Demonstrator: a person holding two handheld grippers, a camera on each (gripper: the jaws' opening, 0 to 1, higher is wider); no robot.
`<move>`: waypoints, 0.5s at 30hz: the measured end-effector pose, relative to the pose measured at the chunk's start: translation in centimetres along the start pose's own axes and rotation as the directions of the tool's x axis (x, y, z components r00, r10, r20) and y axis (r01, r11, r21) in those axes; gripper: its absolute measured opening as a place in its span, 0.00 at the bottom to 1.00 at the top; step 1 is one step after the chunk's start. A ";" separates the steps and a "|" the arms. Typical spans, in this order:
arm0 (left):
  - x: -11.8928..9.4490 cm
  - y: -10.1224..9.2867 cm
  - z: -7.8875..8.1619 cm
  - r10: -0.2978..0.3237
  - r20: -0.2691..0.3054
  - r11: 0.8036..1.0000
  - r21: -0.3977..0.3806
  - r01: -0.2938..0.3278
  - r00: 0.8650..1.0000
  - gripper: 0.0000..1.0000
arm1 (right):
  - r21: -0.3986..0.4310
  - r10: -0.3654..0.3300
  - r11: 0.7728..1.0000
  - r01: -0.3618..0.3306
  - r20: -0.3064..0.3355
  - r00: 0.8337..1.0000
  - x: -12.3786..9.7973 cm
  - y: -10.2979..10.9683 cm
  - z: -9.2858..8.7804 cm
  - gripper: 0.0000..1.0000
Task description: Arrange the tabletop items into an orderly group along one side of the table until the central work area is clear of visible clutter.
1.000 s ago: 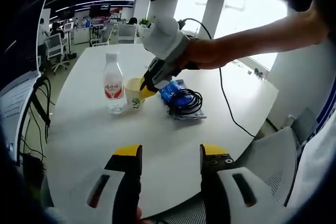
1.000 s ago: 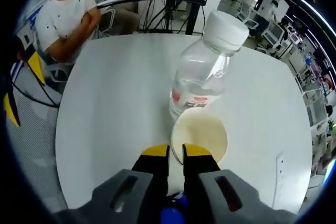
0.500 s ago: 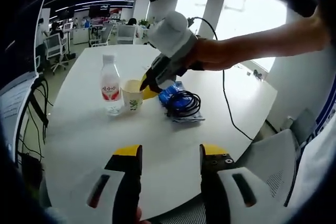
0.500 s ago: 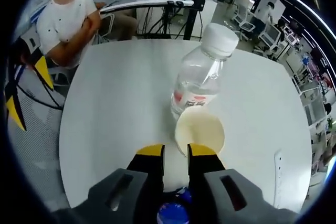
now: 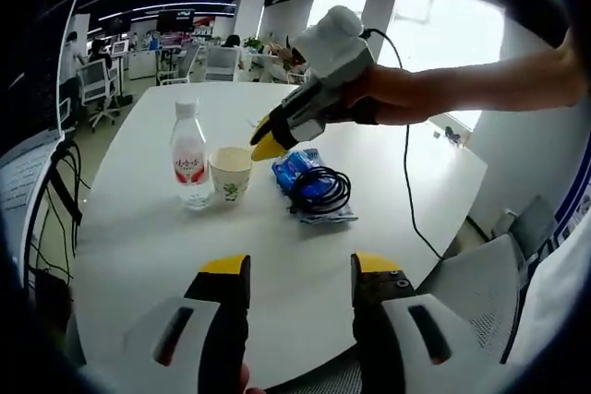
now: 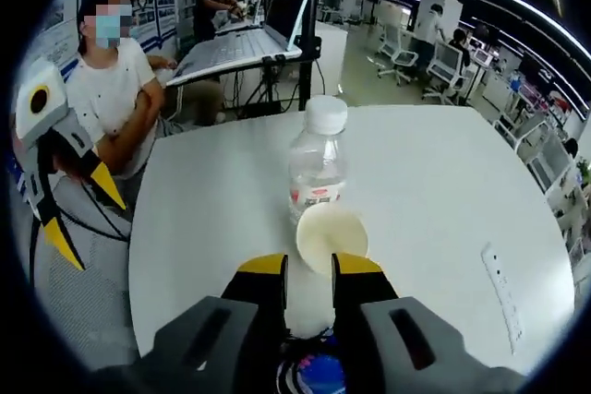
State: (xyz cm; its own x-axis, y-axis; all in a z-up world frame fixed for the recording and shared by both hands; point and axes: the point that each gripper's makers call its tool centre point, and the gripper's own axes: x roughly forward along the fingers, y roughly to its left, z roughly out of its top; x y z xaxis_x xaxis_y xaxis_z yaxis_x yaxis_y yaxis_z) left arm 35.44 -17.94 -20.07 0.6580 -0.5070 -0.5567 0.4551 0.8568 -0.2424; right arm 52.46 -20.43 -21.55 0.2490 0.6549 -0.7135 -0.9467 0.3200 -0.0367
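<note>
Cream paper cup (image 5: 230,173) stands upright on white table (image 5: 166,246), touching clear water bottle (image 5: 188,156) beside it. Blue packet (image 5: 297,171) with black coiled cable (image 5: 323,191) on top lies just beside cup. Right gripper (image 5: 265,142) hovers above cup, fingers slightly apart, empty. Left gripper (image 5: 294,274) low at near table edge, fingers spread wide, empty. Seated person (image 6: 115,89) beyond table.

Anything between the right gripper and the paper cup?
Nothing visible. The right gripper hangs just above and beside the paper cup, jaws slightly apart, with open air between them. The water bottle stands on the cup's far side, the blue packet with its black cable on the other.
</note>
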 end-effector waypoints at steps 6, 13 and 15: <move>0.3 0.2 0.2 -0.004 0.003 1.000 -0.010 0.004 1.000 0.43 | 0.033 -0.037 0.999 0.036 0.030 0.999 -2.6 -1.0 -0.6 0.16; 1.1 -0.1 0.5 -0.020 -0.011 1.000 0.002 0.020 1.000 0.43 | 0.104 -0.092 0.991 0.086 0.053 0.994 -5.5 -2.4 -2.6 0.16; 1.3 -0.3 0.6 -0.025 -0.014 1.000 0.007 0.025 1.000 0.43 | 0.126 -0.106 0.987 0.099 0.051 0.993 -6.2 -3.0 -3.5 0.16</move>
State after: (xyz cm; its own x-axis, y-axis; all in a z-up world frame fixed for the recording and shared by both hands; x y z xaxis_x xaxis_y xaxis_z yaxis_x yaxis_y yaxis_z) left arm 36.55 -18.89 -20.23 0.6379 -0.5271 -0.5615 0.4758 0.8430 -0.2508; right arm 53.01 -27.86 -19.48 0.3578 0.6514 -0.6691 -0.8843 0.4665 -0.0187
